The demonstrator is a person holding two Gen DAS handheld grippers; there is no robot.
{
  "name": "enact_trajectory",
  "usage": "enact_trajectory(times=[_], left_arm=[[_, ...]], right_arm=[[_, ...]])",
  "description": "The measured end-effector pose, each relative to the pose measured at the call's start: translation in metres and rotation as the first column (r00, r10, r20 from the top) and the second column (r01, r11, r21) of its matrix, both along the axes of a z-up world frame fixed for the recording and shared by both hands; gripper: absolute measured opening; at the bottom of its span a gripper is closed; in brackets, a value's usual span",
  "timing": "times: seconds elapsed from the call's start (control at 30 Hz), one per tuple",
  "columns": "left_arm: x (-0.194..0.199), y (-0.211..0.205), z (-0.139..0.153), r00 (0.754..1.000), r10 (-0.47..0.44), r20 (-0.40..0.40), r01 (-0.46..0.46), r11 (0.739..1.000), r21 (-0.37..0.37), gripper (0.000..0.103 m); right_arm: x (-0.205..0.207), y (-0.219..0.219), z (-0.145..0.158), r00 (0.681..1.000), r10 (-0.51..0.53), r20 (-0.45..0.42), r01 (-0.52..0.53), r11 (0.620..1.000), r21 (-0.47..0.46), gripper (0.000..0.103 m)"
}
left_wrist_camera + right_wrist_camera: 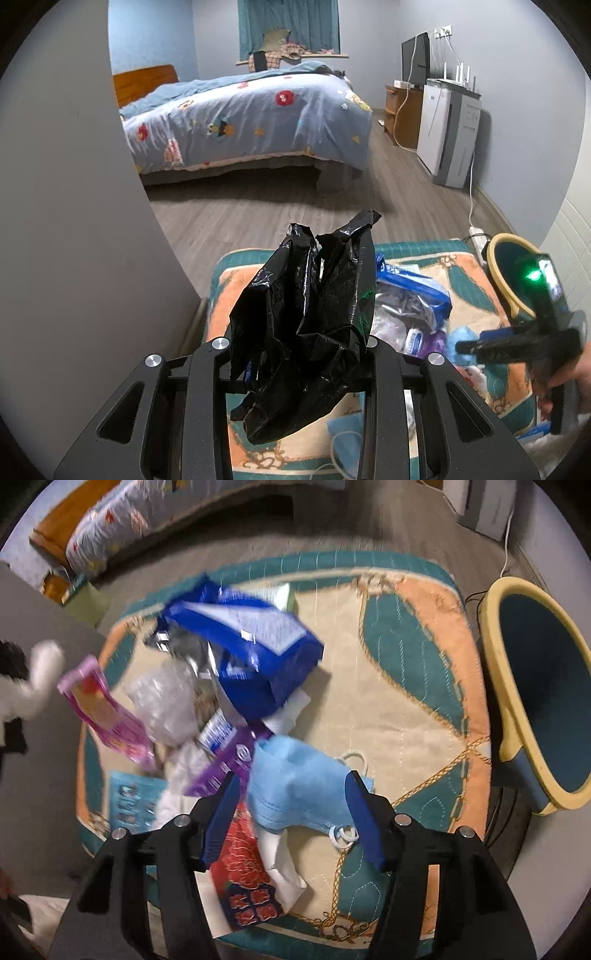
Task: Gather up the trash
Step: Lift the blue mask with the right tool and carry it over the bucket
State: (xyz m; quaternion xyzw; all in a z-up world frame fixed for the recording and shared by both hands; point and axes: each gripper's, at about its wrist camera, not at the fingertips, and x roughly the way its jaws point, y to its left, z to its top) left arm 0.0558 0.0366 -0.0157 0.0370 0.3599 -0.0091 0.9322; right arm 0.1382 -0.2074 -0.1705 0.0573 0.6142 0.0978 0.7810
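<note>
Left gripper (295,354) clamped on crumpled black trash bag (306,332), held above patterned mat (406,701). Right gripper (291,801) jaws apart, straddling blue face mask (295,794) without pressing it; nothing held. Trash heap on mat: blue foil packet (258,642), pink wrapper (107,716), purple wrapper (225,764), red packet (243,867). Yellow-rimmed bin (535,686) beside mat edge.

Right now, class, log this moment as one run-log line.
left gripper: shut on black bag | right gripper: open over blue mask | trash: on mat

Quilted mat (406,686), teal, peach and cream, on grey wood floor (369,524). On it: blue foil bag (258,657), pink wrapper (107,712), blue face mask (295,794), red packet (243,867), white paper scraps (284,871).
</note>
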Motion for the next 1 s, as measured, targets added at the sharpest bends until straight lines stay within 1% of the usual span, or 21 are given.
enact_trajectory(times=[0.07,0.1,0.17,0.2,0.37,0.5,0.57,0.67,0.73,0.83,1.0], left_arm=[[0.000,0.000,-0.003,1.000,-0.005,-0.010,0.005,1.000,-0.010,0.032],[0.000,0.000,-0.002,1.000,-0.009,-0.010,0.009,1.000,-0.016,0.032],[-0.001,-0.001,-0.002,1.000,-0.012,-0.004,0.012,1.000,-0.021,0.032],[-0.002,0.000,0.000,1.000,-0.015,0.003,0.015,0.999,-0.028,0.032],[-0.003,-0.001,0.008,0.999,-0.026,0.027,0.027,0.998,-0.062,0.032],[-0.005,-0.008,0.019,0.997,-0.054,0.063,0.058,0.996,-0.072,0.032],[-0.005,-0.014,0.027,0.994,-0.072,0.086,0.078,0.994,-0.070,0.032],[-0.004,-0.024,0.035,0.990,-0.090,0.106,0.099,0.992,-0.084,0.032],[0.000,-0.035,0.040,0.987,-0.111,0.115,0.122,0.988,-0.095,0.032],[0.007,-0.057,0.045,0.981,-0.155,0.120,0.166,0.982,-0.090,0.032],[0.026,-0.101,0.040,0.967,-0.239,0.089,0.247,0.963,-0.105,0.032]], right_arm=[[0.000,0.001,-0.008,1.000,0.005,-0.004,-0.005,1.000,-0.018,0.041],[0.001,0.002,-0.010,1.000,0.008,-0.009,-0.008,1.000,-0.013,0.024],[0.001,0.001,-0.010,1.000,-0.001,-0.014,0.001,1.000,-0.002,0.015],[0.000,0.001,-0.006,1.000,-0.003,-0.007,0.003,1.000,0.004,0.013],[0.002,-0.005,0.024,0.996,-0.027,0.080,0.024,0.999,0.033,0.012],[0.004,-0.012,0.055,0.988,-0.032,0.149,0.026,0.999,0.043,0.012],[0.005,-0.019,0.071,0.983,-0.045,0.178,0.032,0.997,0.075,0.012],[0.007,-0.032,0.095,0.973,-0.060,0.224,0.039,0.994,0.098,0.012],[0.008,-0.046,0.112,0.964,-0.078,0.255,0.051,0.992,0.112,0.012],[0.009,-0.073,0.130,0.952,-0.116,0.283,0.080,0.988,0.135,0.012],[0.015,-0.126,0.143,0.930,-0.164,0.329,0.139,0.985,0.099,0.012]])
